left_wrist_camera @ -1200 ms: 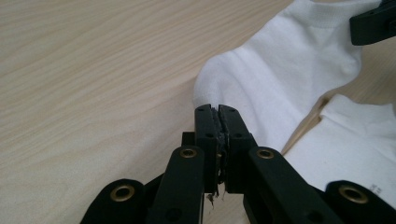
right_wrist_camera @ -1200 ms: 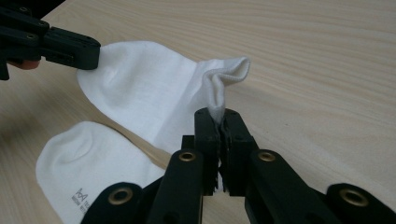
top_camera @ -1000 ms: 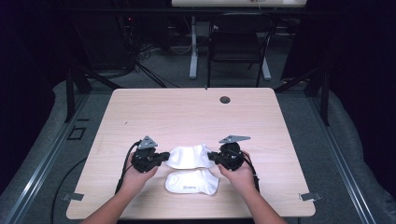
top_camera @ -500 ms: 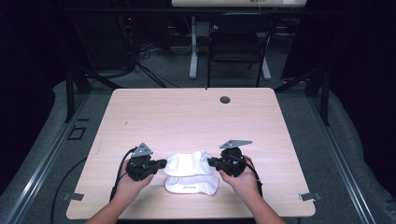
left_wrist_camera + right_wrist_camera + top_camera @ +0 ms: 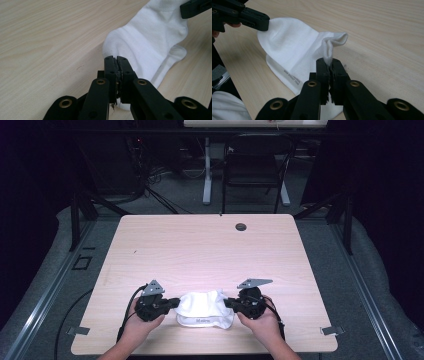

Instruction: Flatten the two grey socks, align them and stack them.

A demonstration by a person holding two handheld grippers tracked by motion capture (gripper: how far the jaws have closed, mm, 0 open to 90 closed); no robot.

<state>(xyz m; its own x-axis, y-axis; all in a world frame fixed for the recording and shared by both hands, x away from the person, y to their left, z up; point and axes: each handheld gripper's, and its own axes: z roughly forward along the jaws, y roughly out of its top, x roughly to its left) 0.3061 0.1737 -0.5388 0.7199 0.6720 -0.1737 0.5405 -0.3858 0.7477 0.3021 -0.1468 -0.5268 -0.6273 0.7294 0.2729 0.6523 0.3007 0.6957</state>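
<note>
White sock [image 5: 205, 307] lies near the front edge of the worktop [image 5: 210, 250], between both grippers. Left gripper [image 5: 175, 302] is clamped on one end of the sock, jaws pinched tight on the fabric [image 5: 117, 68]; right gripper [image 5: 227, 303] is clamped on the opposite end, a tuft of cloth poking up between its jaws [image 5: 328, 62]. The sock looks folded or doubled over (a second sock layer underneath is possible, can't tell; printed text shows along the lower edge [image 5: 290, 75]). Progress guess: both ends gripped, fold or stack about halfway. Left to do: flatten, line up the edges, let go with both grippers. Rest of the worktop is bare apart from a dark cable hole [image 5: 241, 226].
</note>
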